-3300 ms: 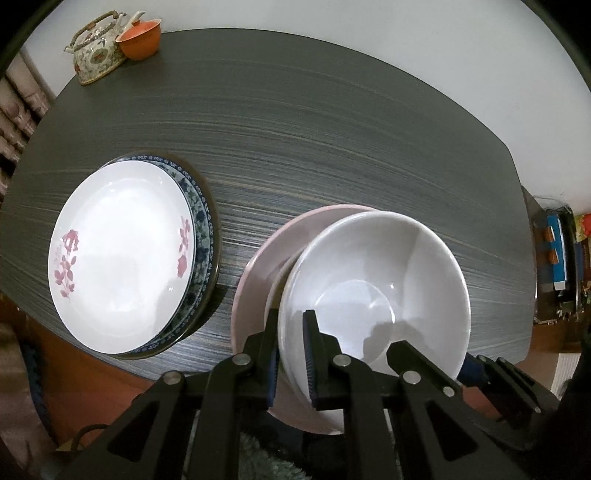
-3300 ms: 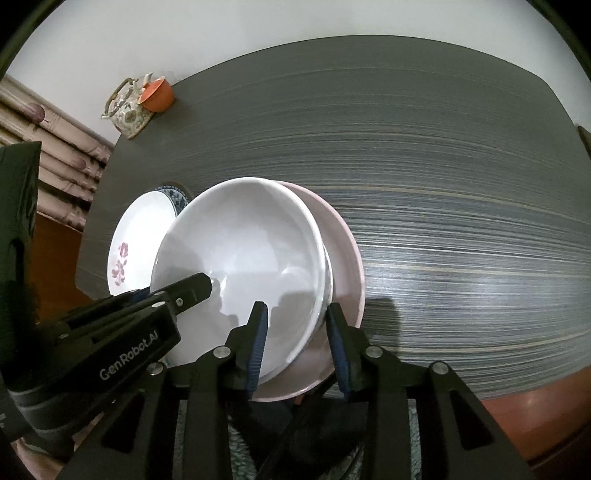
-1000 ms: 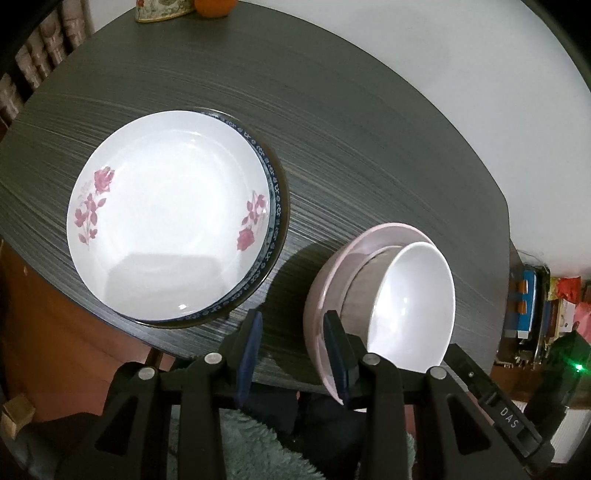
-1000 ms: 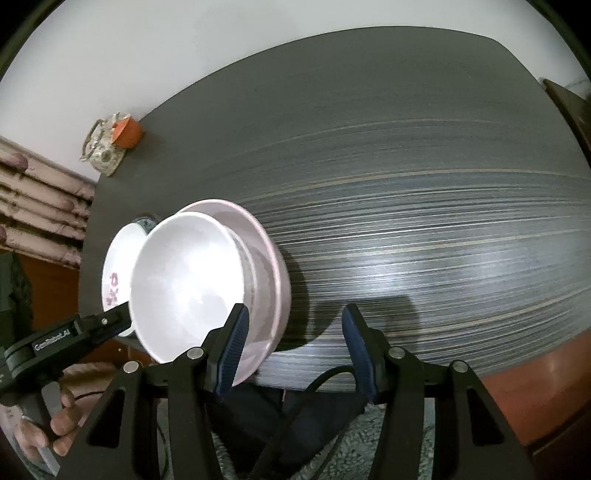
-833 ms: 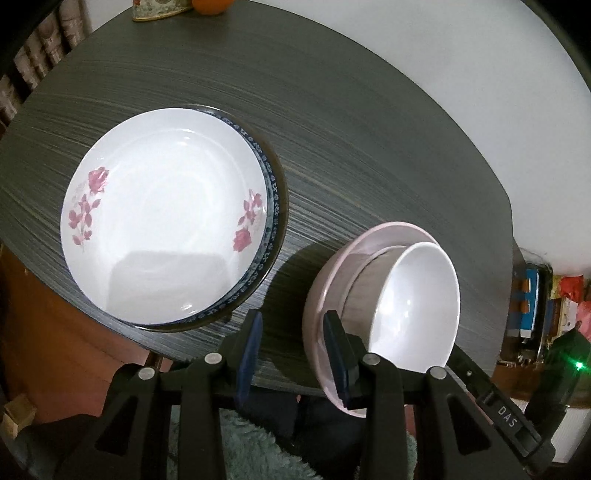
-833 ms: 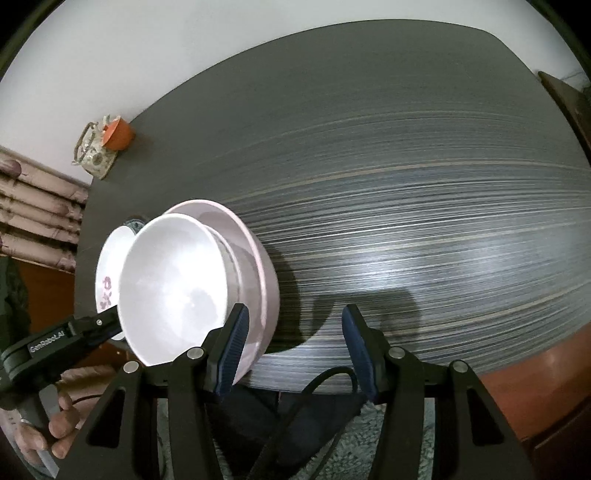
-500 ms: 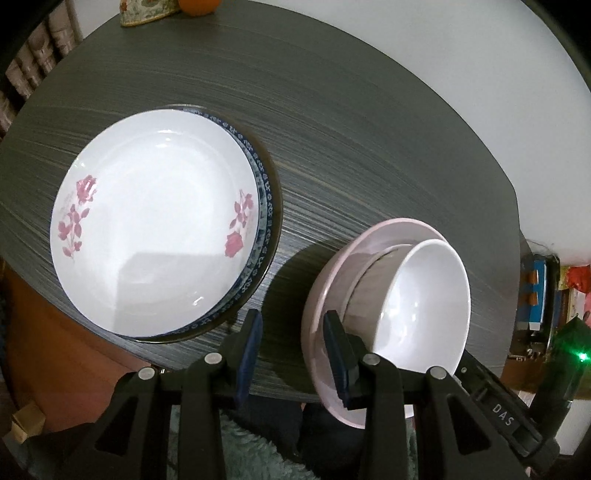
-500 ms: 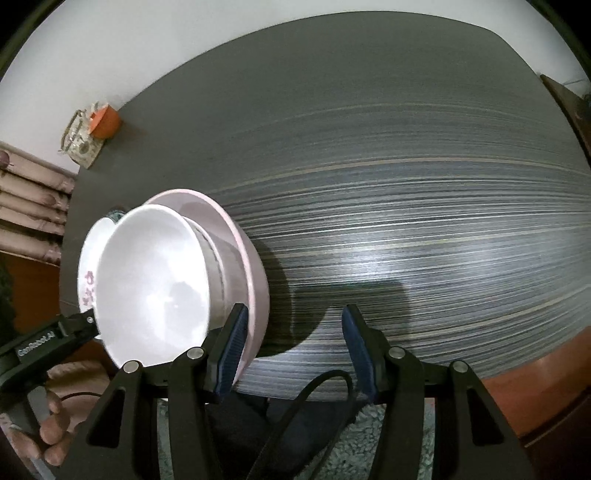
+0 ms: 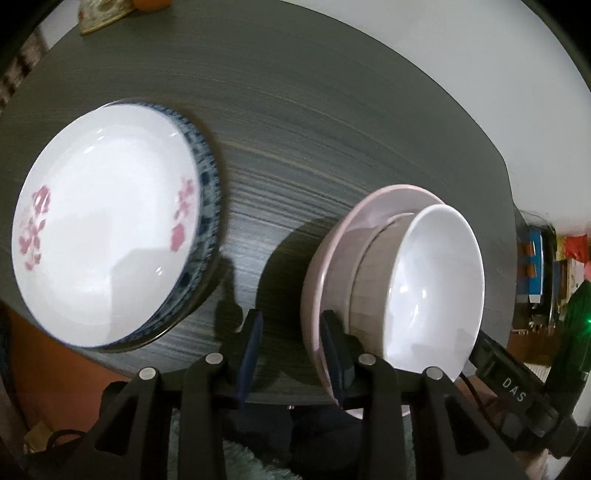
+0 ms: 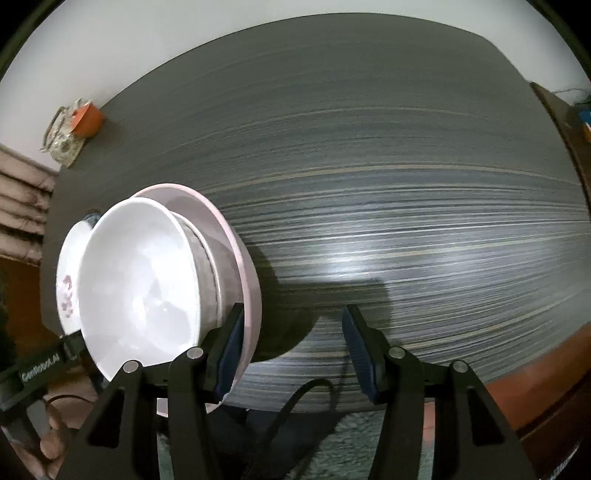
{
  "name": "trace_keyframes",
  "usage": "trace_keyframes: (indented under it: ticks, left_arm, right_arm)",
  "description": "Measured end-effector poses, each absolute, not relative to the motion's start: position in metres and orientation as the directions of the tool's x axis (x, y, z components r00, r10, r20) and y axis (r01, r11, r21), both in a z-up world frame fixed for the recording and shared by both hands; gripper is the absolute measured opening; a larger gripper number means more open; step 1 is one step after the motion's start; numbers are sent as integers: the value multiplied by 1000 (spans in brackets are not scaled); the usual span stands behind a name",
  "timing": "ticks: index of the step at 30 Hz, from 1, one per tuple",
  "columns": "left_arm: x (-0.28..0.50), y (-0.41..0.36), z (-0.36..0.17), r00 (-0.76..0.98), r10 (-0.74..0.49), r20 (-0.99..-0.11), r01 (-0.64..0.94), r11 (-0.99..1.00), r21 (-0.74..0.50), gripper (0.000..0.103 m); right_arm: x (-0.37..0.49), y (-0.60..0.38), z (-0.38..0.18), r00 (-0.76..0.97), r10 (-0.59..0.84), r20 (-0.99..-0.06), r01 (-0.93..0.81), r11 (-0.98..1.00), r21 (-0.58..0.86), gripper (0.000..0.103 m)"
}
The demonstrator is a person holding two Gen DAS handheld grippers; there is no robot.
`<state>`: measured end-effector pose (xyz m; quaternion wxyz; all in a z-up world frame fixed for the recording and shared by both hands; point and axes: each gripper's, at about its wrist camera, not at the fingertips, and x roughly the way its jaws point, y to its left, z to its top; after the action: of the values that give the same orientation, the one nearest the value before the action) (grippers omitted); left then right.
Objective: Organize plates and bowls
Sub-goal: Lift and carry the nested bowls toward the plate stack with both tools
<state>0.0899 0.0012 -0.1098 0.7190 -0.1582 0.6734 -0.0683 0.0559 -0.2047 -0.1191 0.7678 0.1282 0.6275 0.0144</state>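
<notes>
Dark grey wood-grain table (image 9: 332,122) fills the left wrist view, set against a white wall. On its left part sits a white shallow plate with pink flowers (image 9: 107,236), stacked in a blue-patterned rimmed plate (image 9: 207,206) whose edge shows along its right side. Near the table's front edge stands a pale pink plate (image 9: 325,266) carrying a plain white bowl (image 9: 432,291). The left gripper (image 9: 293,349) straddles the pink plate's near rim: its right finger lies inside the rim, its left finger outside over bare table, with a clear gap on that side. Its jaws have just been closing, with the rim between them, but they are not yet pressing on it. A floral teapot (image 9: 103,14) is cut off at the top edge, and motion blur softens the plates.

From the right wrist view, the same table (image 10: 406,184) stretches away to the right. The pink plate (image 10: 240,258) and white bowl (image 10: 140,288) sit at the left, the flowered plate (image 10: 68,280) peeking out behind them. The right gripper (image 10: 293,349) is spread wide and grasps nothing; its left finger stands just beside the pink plate's rim, possibly touching it. An orange cup (image 10: 88,116) and the teapot (image 10: 61,140) stand at the far left corner. A person's hand (image 10: 44,439) shows at the lower left, holding the other tool.
</notes>
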Motion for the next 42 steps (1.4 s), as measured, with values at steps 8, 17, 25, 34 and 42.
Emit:
trace_keyframes:
  ticks: [8, 17, 25, 34, 42]
  left_arm:
    - [102, 2, -111, 101, -322, -941, -92, 939, -331, 34]
    - [94, 8, -111, 115, -326, -938, -86, 938, -336, 32]
    - [97, -2, -109, 121, -367, -922, -75, 923, -377, 15]
    - [99, -6, -109, 125, -370, -921, -73, 922, -380, 8]
    - [99, -9, -108, 125, -364, -923, -75, 924, -375, 7]
  right_arm:
    - [59, -214, -123, 216, 191, -958, 151, 962, 226, 50]
    - [63, -207, -122, 216, 191, -958, 141, 964, 224, 47]
    - [58, -206, -121, 222, 243, -944, 121, 954, 274, 27]
    - [54, -205, -120, 231, 278, -932, 105, 945, 308, 14]
    - [51, -207, -119, 236, 278, -931, 105, 945, 309, 13]
